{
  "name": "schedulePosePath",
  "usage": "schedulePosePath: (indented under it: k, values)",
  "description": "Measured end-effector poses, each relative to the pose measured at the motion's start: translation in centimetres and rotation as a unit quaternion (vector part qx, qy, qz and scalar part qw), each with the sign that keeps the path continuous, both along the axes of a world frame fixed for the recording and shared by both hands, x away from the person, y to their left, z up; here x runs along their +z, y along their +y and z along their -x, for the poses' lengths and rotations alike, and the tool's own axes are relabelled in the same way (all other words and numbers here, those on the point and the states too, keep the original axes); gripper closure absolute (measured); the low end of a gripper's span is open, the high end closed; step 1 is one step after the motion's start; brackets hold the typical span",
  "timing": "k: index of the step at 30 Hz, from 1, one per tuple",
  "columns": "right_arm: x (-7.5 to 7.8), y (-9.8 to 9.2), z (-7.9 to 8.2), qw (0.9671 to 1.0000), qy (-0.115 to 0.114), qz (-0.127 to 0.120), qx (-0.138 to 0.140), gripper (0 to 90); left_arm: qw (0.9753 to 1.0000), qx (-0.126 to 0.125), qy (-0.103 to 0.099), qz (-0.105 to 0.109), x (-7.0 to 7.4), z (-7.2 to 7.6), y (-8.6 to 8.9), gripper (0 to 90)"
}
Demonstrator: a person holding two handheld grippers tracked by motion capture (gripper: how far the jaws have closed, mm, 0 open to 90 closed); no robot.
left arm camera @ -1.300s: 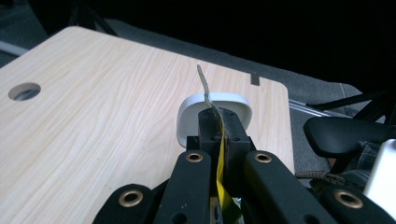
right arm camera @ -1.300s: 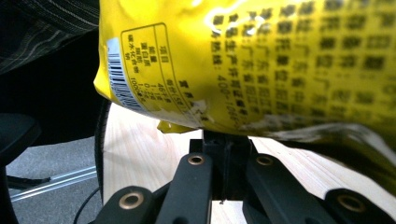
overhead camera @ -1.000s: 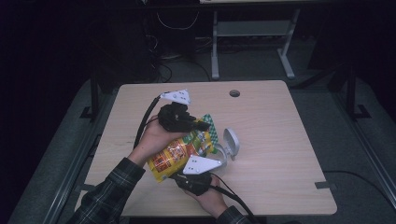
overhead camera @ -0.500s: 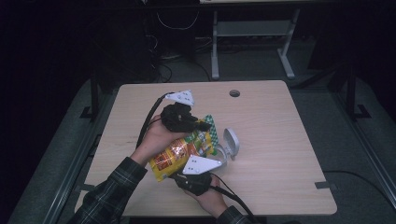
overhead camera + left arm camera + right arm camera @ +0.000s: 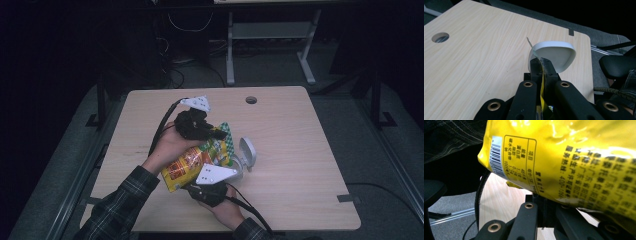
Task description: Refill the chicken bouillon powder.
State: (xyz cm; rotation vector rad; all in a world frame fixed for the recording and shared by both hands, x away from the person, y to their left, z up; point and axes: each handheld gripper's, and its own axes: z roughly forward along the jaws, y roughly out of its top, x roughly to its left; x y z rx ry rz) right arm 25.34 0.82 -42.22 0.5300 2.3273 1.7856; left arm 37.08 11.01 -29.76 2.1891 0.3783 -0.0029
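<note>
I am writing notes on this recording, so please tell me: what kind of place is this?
Probably a lab or office workroom, not a home. A bare wooden desk with a cable hole stands on grey carpet, and a metal desk frame and loose cables stand behind it in the dark.

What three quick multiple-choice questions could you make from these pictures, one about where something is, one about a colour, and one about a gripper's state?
1. Where is the white container with its lid flipped up?
A. Beside the round hole in the table
B. Just right of the snack bag, near the table's middle
C. On the floor

2. What colour is most of the snack bag?
A. Yellow
B. Blue
C. White

3. What state is the left gripper in?
A. Open above the table
B. Shut on nothing
C. Shut on the bag's edge

Answers:
1 B: the high view shows the white container next to the snack bag on the table.
2 A: the bag's back is yellow with black print.
3 C: the left gripper has its jaws pinched on the bag's thin edge.
</note>
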Motion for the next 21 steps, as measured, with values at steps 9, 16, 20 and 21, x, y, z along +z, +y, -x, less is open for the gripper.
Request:
schedulePosePath:
  k: [9, 16, 20, 21]
  values:
    - [0.18, 0.33, -0.2, 1.0, 0.004, -0.001, 0.002, 90.0, 1.0, 0.003, 0.0, -0.005, 0.01, -0.19, -0.01, 90.0]
    - [0.23, 0.39, -0.26, 0.9999, 0.009, -0.007, 0.002, 90.0, 0.9999, 0.002, 0.004, -0.01, -0.06, -0.34, -0.22, 90.0]
    - [0.25, 0.34, -0.28, 0.9999, 0.01, -0.009, 0.0, 90.0, 0.9999, 0.0, 0.003, -0.013, -0.07, -0.42, -0.39, 90.0]
    - [0.25, 0.32, -0.29, 0.9999, 0.009, -0.009, 0.0, 90.0, 0.9999, 0.0, 0.004, -0.013, -0.07, -0.42, -0.44, 90.0]
